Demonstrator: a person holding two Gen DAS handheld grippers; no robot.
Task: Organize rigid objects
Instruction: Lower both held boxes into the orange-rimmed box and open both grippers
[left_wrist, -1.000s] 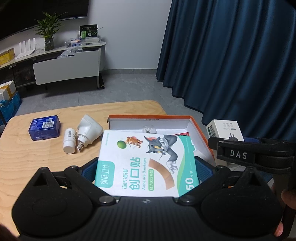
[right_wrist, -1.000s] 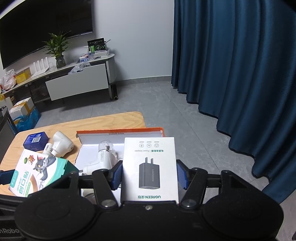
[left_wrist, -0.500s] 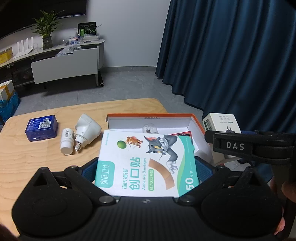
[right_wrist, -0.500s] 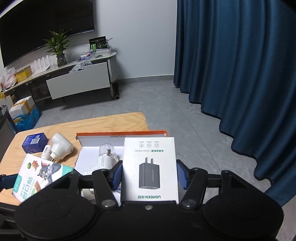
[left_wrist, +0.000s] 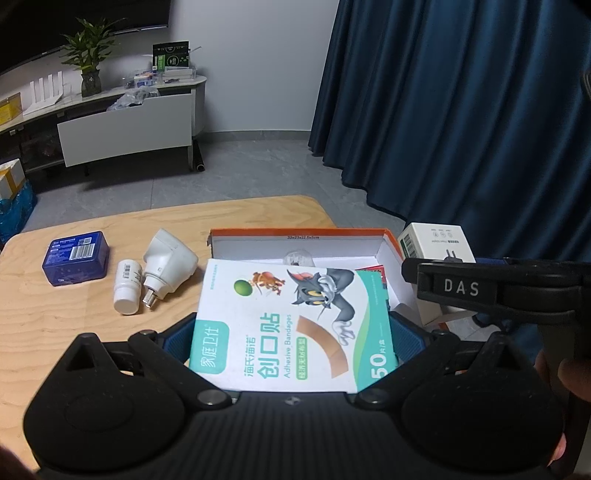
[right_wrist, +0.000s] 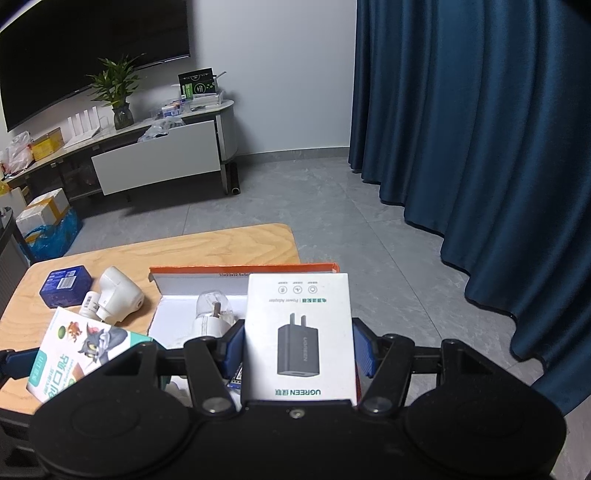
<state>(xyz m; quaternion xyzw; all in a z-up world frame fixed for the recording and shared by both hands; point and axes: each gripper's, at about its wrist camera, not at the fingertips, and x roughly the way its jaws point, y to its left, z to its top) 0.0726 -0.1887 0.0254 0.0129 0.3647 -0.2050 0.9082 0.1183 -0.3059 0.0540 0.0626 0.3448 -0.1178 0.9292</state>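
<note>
Currently both tongs grip cartons above the orange tray (left_wrist: 303, 233): left tongs (left_wrist: 293, 334) clamp the bandage box (left_wrist: 291, 325), right tongs (right_wrist: 298, 350) clamp the adapter box (right_wrist: 298, 332). Risk: boxes collide over the crowded tray, or a glossy carton slips out.

The left gripper (left_wrist: 293, 334) clamps a bandage box (left_wrist: 291, 328) above the open carton (left_wrist: 303, 240) on the bench (left_wrist: 74, 325).
</note>
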